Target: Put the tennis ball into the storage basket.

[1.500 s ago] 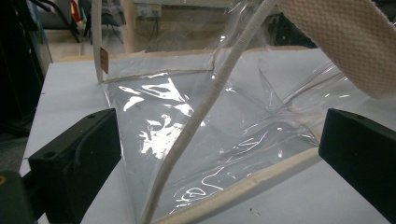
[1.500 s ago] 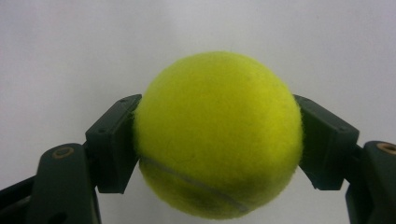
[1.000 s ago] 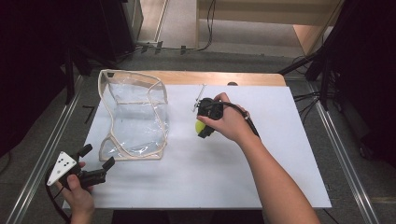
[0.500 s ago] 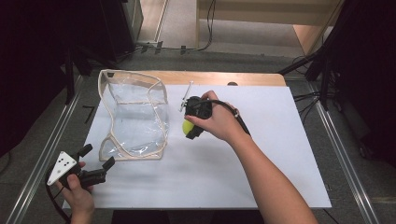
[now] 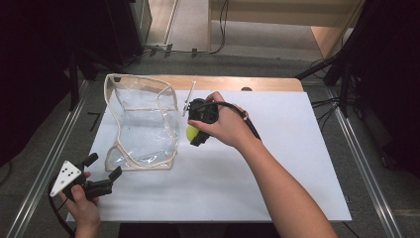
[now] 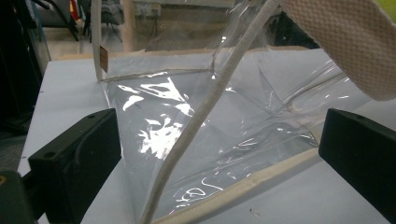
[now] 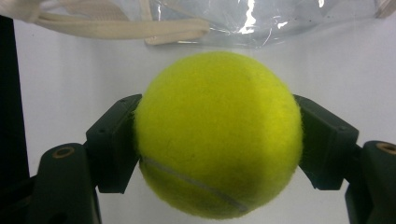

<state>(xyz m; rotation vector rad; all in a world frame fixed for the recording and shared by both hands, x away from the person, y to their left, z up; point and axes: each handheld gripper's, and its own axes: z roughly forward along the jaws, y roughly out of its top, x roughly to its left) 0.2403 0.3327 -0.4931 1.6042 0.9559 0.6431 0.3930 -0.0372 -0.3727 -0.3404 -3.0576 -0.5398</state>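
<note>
A: Change first: what is different on the left side?

B: Nothing much. The left gripper (image 5: pixel 101 174) stays at the near left corner of the white table (image 5: pixel 277 168), where it was a second ago. Its jaws stand wide apart and hold nothing. In the left gripper view they frame the near corner of the clear plastic bag with cream fabric trim (image 5: pixel 141 121) without touching it.

A: And the bag itself?

B: It has not moved. It stands open on the left half of the table, with its mouth upward.

A: Then the right side?

B: That is where the change is. The right gripper (image 5: pixel 194 133) has travelled leftward across the table over the last second and now sits just beside the bag's right wall. Its jaws are closed on a fuzzy yellow-green tennis ball (image 7: pixel 217 135), one on each side of it, as the right gripper view shows.

A: What does that mean for the work?

B: I judge the carry is nearly done. The ball is still outside the bag, low and near the table, so it probably has to be lifted over the trimmed rim before the jaws let go.
</note>
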